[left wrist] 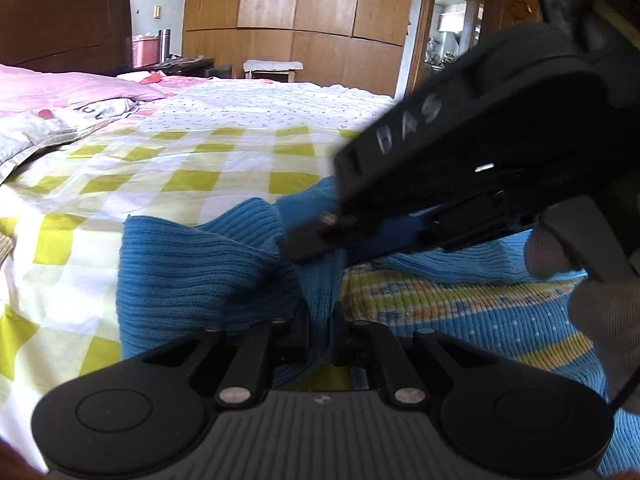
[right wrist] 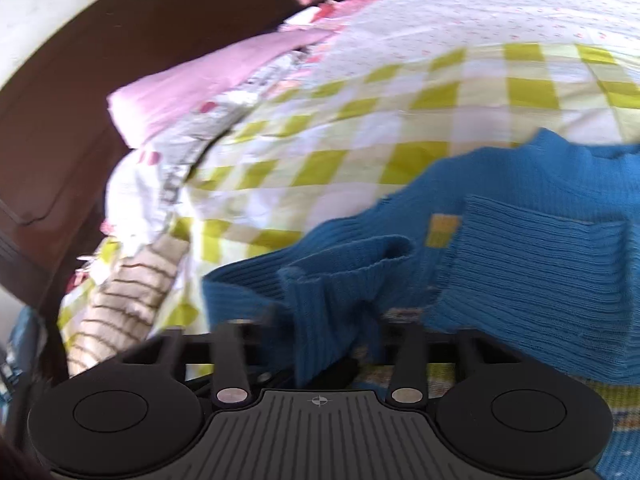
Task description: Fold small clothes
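Left wrist view first: we see our left gripper (left wrist: 320, 332) clamped tight on a bunched ridge of the blue knit sweater (left wrist: 192, 272), the ribbed cloth standing up between the jaws at six o'clock. Our right gripper (left wrist: 316, 236) comes in from two o'clock, its tip pressed into the same blue knit just beyond our left one; a gloved hand (left wrist: 592, 280) shows at three o'clock behind it.

Right wrist view, blurred, shows that gripper (right wrist: 332, 344) with a fold of the sweater pinched between its narrowed jaws at six o'clock, while a ribbed panel hangs at three o'clock.

The sweater lies on the yellow-checked bedsheet (left wrist: 160, 184), its striped body with yellow, orange and white bands (left wrist: 460, 300) spreading toward four o'clock. A pink pillow (right wrist: 192, 92) sits at ten o'clock and a beige striped cloth (right wrist: 132, 292) at eight o'clock.

We judge the fold barely under way: the garment is rumpled, with no flat, squared edge anywhere in sight. Both grips appear to be on a sleeve or hem; which one we cannot tell. What is left seems to be nearly everything: spreading it flat, turning the sleeves in, and doubling the body over.
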A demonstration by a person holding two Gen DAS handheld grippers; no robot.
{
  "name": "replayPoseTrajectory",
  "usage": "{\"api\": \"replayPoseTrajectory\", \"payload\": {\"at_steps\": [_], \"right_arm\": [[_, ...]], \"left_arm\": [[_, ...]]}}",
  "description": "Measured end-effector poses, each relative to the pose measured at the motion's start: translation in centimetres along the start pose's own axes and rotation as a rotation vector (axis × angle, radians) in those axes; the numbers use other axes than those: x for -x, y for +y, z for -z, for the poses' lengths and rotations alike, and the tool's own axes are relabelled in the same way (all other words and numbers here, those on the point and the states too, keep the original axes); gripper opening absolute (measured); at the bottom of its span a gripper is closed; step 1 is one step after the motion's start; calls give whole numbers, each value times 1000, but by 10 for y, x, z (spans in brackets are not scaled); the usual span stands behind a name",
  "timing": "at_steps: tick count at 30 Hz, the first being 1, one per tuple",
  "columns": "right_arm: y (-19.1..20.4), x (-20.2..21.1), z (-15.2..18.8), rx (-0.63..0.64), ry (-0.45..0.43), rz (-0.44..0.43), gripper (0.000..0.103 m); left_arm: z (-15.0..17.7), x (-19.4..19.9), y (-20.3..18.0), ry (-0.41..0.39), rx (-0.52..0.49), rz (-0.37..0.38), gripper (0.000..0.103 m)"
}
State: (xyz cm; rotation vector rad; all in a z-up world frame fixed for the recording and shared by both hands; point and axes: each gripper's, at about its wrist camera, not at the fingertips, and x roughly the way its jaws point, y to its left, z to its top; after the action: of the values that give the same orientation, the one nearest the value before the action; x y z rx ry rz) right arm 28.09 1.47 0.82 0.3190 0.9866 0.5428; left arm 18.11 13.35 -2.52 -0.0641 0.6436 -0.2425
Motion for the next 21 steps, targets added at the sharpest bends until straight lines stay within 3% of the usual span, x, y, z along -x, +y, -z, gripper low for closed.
{"api": "replayPoseTrajectory", "payload": {"at_steps": [4,6,9,14,21], "right_arm": [[-6,21,-3,18,-54,0,7],[-9,38,-10,32,-105,-5,7],[-19,69,-24,18,-200,-10,7],[-57,129,-33,-51,-364,-7,7],[-142,176,-7,-175,-477,131,7]], "left_arm": [[-6,7,1,-28,15,22,26],[-8,15,3,-59,34,40,40],[-13,26,2,-119,50,50,48],[-20,35,-3,-170,88,68,52],[-27,11,-35,-108,21,82,53]]}}
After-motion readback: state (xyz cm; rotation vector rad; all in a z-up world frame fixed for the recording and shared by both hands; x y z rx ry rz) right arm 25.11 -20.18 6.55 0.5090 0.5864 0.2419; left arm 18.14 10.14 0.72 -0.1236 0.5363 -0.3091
